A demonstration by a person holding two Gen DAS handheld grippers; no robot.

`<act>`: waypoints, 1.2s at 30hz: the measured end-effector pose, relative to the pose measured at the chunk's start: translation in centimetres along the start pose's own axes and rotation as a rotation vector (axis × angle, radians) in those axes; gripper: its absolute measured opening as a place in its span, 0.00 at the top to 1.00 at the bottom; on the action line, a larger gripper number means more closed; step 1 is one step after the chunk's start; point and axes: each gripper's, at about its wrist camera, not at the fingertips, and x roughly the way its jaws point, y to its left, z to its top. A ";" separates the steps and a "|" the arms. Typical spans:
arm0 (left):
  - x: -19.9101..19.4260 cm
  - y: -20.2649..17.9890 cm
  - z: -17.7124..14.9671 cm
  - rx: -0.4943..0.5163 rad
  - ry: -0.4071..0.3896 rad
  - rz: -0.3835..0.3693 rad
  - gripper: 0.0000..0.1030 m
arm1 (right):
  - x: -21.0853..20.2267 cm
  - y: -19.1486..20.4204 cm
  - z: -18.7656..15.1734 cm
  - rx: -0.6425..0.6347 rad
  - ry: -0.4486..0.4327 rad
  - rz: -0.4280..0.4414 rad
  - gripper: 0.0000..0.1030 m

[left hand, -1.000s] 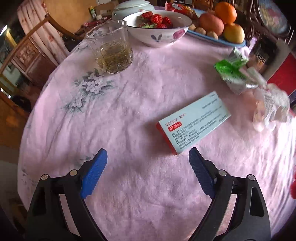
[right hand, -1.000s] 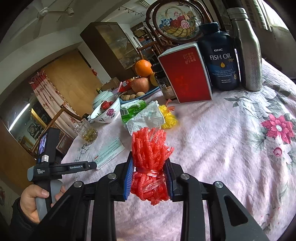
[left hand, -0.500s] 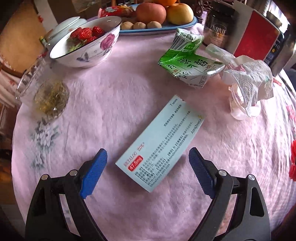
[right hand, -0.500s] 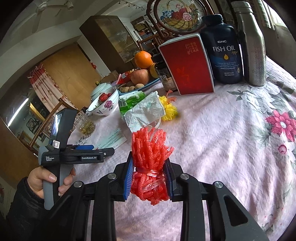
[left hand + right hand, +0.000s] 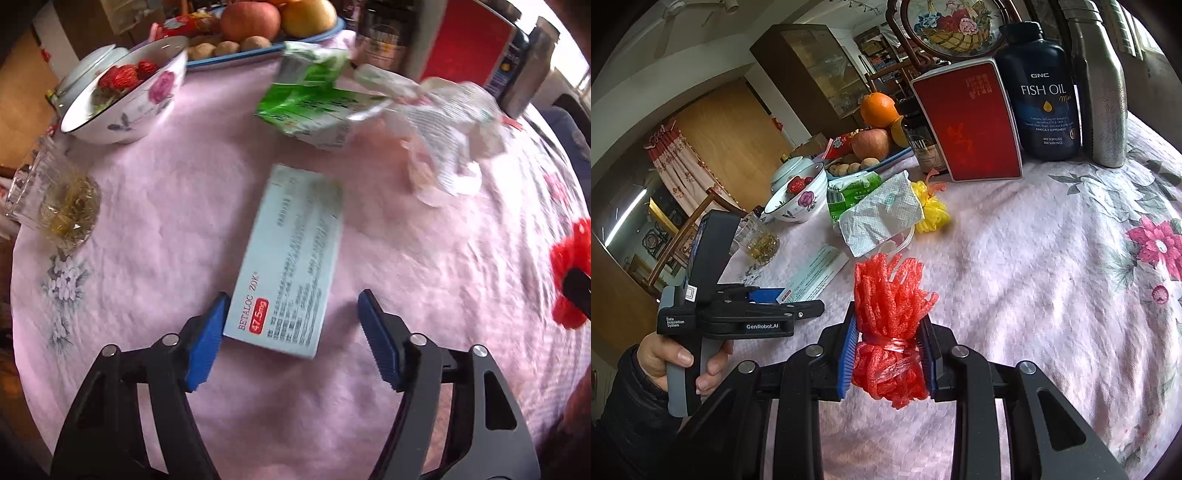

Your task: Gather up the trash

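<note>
A flat pale blue medicine box (image 5: 291,258) lies on the pink tablecloth (image 5: 166,206). My left gripper (image 5: 291,332) is open, its near end between the blue pads; the left pad looks to touch the box edge. The box also shows in the right wrist view (image 5: 816,273). My right gripper (image 5: 888,354) is shut on a red foam net bundle (image 5: 890,317), held above the cloth. A crumpled green carton (image 5: 310,107), a white crumpled wrapper (image 5: 450,140) and a yellow foam net (image 5: 932,212) lie beyond.
A bowl of strawberries (image 5: 122,96), a glass of tea (image 5: 55,199) and a fruit tray (image 5: 266,40) stand at the far left. A red box (image 5: 967,122), a fish oil bottle (image 5: 1045,96) and a steel bottle (image 5: 1104,85) stand at the back.
My left gripper has moved forward over the medicine box, so its near end now lies between the pads, and the jaws have narrowed. The right gripper still holds the red net.
</note>
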 end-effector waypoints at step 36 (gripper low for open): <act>-9.5 -0.6 -13.8 -0.273 -0.235 0.150 0.54 | -0.7 3.8 -5.1 -0.099 0.093 0.010 0.72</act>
